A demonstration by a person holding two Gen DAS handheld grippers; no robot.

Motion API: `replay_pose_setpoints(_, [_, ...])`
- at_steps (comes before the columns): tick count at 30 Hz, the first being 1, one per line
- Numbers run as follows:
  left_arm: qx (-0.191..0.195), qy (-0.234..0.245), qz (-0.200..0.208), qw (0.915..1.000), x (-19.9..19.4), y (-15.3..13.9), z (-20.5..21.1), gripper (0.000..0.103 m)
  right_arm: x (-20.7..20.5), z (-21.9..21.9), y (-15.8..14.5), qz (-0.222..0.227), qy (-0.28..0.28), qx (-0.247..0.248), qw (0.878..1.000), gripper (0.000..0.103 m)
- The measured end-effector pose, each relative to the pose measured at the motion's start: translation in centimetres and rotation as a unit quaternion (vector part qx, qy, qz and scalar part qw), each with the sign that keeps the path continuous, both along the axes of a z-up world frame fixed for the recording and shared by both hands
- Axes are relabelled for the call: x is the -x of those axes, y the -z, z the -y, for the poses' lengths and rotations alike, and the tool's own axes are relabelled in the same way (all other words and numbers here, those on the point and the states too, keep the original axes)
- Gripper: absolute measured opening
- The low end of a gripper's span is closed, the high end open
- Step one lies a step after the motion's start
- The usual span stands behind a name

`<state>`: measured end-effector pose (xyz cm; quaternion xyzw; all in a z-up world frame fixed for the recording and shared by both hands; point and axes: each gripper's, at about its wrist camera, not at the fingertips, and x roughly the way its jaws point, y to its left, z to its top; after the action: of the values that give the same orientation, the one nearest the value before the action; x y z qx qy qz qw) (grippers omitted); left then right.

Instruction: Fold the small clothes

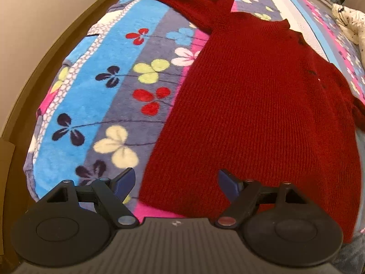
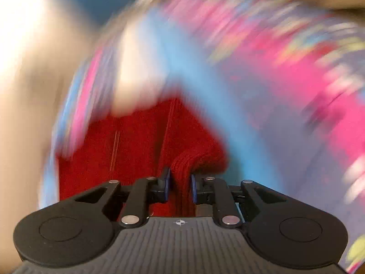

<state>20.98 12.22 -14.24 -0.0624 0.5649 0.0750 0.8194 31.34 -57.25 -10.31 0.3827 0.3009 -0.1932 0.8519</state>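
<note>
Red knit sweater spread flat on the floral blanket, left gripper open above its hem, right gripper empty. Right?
Not quite: the right gripper is not empty. The right wrist view shows a fold of the red knit sweater between its fingers. The rest holds: the sweater lies spread on the floral blanket, and the left gripper is open above the hem.

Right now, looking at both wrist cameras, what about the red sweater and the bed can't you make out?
- Right wrist view: motion blur smears the blanket; its pattern is unreadable.
- Right wrist view: a fold of the sweater sits between the right gripper jaws; which part is unclear, and whether the pads press on it.
- Left wrist view: the sweater's hem is hidden behind the left gripper body.
- Left wrist view: its far sleeve is cut off at the right edge.
</note>
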Motion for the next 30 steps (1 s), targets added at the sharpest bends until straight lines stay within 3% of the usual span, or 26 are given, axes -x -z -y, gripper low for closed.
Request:
replay_pose_setpoints(1, [-0.001,-0.001,0.000,1.0000,-0.2,0.1,0.2,0.084,0.8,3.3,-1.2,0.015,0.107,0.011,0.994,0.050])
replay_pose_setpoints(2, [-0.001,-0.002,0.001,1.0000,-0.3,0.1,0.4,0.084,1.7,5.7,-2.4,0.009,0.172,0.041,0.984,0.067])
replay_pose_setpoints(3, [0.001,-0.001,0.003,1.0000,-0.4,0.1,0.5,0.084,2.2,6.5,-3.0,0.004,0.168,0.063,0.984,0.068])
replay_pose_setpoints(5, [0.002,-0.002,0.004,1.0000,-0.4,0.4,0.4,0.086,3.9,5.9,-3.1,0.001,0.085,0.096,0.992,0.073])
replay_pose_setpoints(8, [-0.012,0.002,-0.012,0.9999,-0.4,1.4,0.2,0.086,7.2,1.2,-0.4,-0.044,-0.034,0.095,0.994,0.075])
replay_pose_setpoints(10, [-0.022,0.012,-0.015,0.9996,0.1,1.7,0.3,0.086,9.3,-4.0,1.8,-0.074,-0.116,0.078,0.987,0.075])
replay_pose_setpoints(12, [-0.025,0.023,-0.011,0.9993,1.0,1.7,0.5,0.086,11.4,-10.2,3.5,-0.098,-0.200,0.066,0.973,0.075])
replay_pose_setpoints(17, [-0.017,0.059,-0.004,0.9981,4.1,2.0,1.7,0.087,15.6,-24.7,5.7,-0.108,-0.359,0.144,0.916,0.089])
replay_pose_setpoints(21, [-0.002,0.090,-0.006,0.9959,6.6,2.7,2.9,0.087,15.9,-33.0,7.5,-0.098,-0.440,0.227,0.863,0.090])
replay_pose_setpoints(22, [0.002,0.093,-0.006,0.9957,7.2,2.9,3.1,0.087,16.3,-34.9,8.0,-0.100,-0.457,0.250,0.848,0.090])
replay_pose_setpoints(24, [0.011,0.097,-0.010,0.9952,8.1,3.4,3.3,0.087,16.1,-38.2,10.0,-0.124,-0.482,0.333,0.801,0.088])
replay_pose_setpoints(25, [0.013,0.099,-0.011,0.9950,8.3,3.6,3.5,0.087,16.3,-39.4,10.6,-0.126,-0.473,0.376,0.787,0.087])
replay_pose_setpoints(26, [0.013,0.102,-0.011,0.9946,8.6,3.8,3.6,0.087,15.9,-39.7,10.7,-0.125,-0.455,0.404,0.784,0.085])
replay_pose_setpoints(27, [0.009,0.109,-0.010,0.9940,8.9,3.9,3.9,0.087,15.1,-39.5,10.1,-0.124,-0.438,0.402,0.794,0.085])
replay_pose_setpoints(29, [0.000,0.121,-0.005,0.9927,9.1,4.2,4.3,0.087,13.1,-37.8,8.0,-0.109,-0.403,0.350,0.839,0.085])
replay_pose_setpoints(30, [-0.003,0.124,-0.003,0.9923,9.1,4.4,4.6,0.087,12.3,-37.2,7.1,-0.101,-0.391,0.335,0.852,0.085])
